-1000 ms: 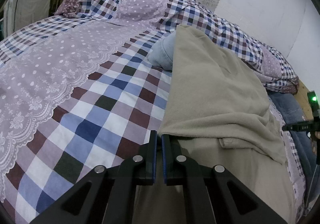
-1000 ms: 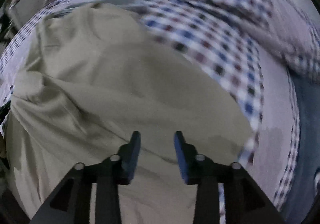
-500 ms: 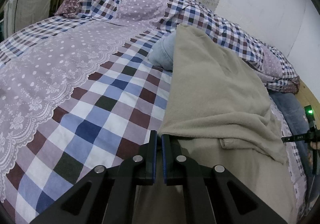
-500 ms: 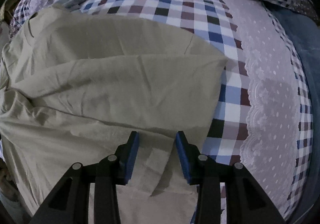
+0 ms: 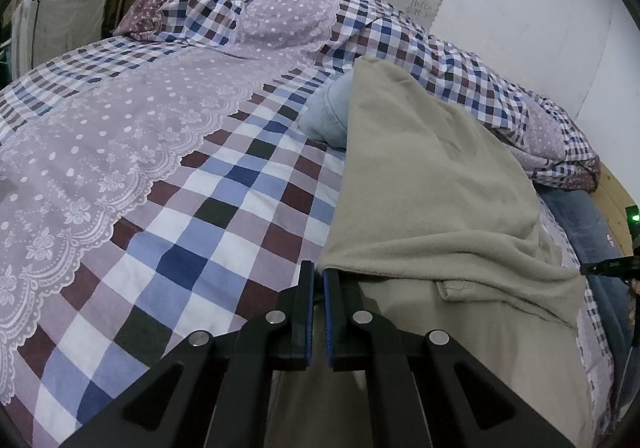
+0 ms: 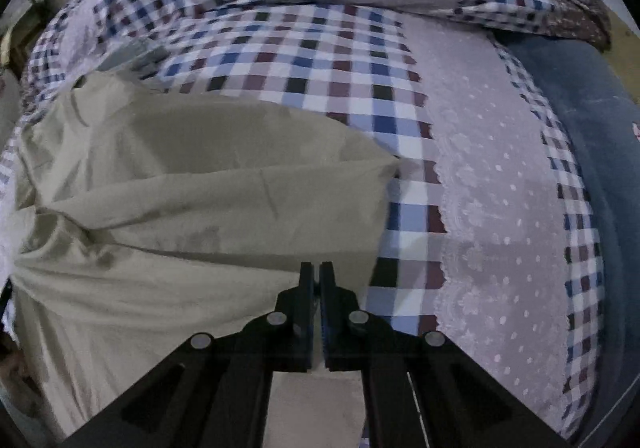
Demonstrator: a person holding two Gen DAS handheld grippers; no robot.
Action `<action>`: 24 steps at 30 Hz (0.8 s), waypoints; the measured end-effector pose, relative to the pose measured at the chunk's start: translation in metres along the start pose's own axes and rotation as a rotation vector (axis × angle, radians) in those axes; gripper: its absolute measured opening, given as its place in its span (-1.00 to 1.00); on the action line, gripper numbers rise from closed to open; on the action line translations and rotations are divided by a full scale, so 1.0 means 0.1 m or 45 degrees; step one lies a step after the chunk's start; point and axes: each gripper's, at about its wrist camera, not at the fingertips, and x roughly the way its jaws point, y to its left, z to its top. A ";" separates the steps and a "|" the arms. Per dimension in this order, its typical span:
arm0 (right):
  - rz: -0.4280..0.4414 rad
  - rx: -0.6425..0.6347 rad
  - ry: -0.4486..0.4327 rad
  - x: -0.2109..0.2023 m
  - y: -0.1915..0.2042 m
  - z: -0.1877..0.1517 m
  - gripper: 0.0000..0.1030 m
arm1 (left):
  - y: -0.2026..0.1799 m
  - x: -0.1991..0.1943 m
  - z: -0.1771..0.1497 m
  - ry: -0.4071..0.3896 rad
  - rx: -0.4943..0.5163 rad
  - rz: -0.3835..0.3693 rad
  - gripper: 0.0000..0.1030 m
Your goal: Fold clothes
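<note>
Both claws pinch the khaki garment (image 5: pixel 432 184); right claw (image 6: pixel 316 272) just closed, left claw (image 5: pixel 316 272) unchanged.

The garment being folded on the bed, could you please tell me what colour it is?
Plain khaki beige garment, clearest in the left wrist view.

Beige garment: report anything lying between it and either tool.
Nothing visible does. The left tool is shut on the beige garment at its near left edge, and the right tool is shut on the same cloth near its right side. Only the checked bedspread surrounds it.
</note>
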 end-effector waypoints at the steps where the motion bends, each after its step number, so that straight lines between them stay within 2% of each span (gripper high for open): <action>1: -0.011 0.013 -0.005 0.04 0.04 0.00 -0.99 | 0.00 0.00 0.00 -0.002 -0.001 0.000 -0.94; 5: -0.097 0.039 -0.017 0.13 0.08 0.02 -1.00 | 0.01 -0.01 0.00 -0.009 -0.010 0.003 -0.94; 13: -0.110 0.101 0.010 0.26 0.03 0.07 -0.97 | 0.01 0.02 0.01 0.009 -0.007 0.002 -0.93; 14: -0.084 0.126 0.007 0.24 0.01 0.02 -0.94 | 0.01 0.02 0.01 0.011 -0.007 0.001 -0.93; 16: -0.017 0.157 -0.010 0.19 0.02 -0.10 -0.70 | 0.01 0.02 0.00 0.016 -0.008 0.001 -0.92; 17: 0.018 0.169 -0.019 0.16 0.02 -0.17 -0.47 | 0.01 0.02 0.00 0.019 -0.008 0.000 -0.92; 18: 0.054 0.180 -0.029 0.13 0.03 -0.23 -0.32 | 0.01 0.02 0.00 0.022 -0.008 0.000 -0.89; 20: 0.093 0.165 -0.019 0.13 0.10 -0.33 -0.31 | 0.01 0.04 0.00 0.031 -0.012 0.003 -0.83; 22: 0.112 0.135 0.002 0.16 0.18 -0.41 -0.31 | 0.03 0.05 -0.01 0.041 -0.024 0.011 -0.65; 24: 0.096 0.106 0.028 0.23 0.26 -0.46 -0.31 | 0.04 0.05 -0.01 0.043 -0.036 0.008 -0.63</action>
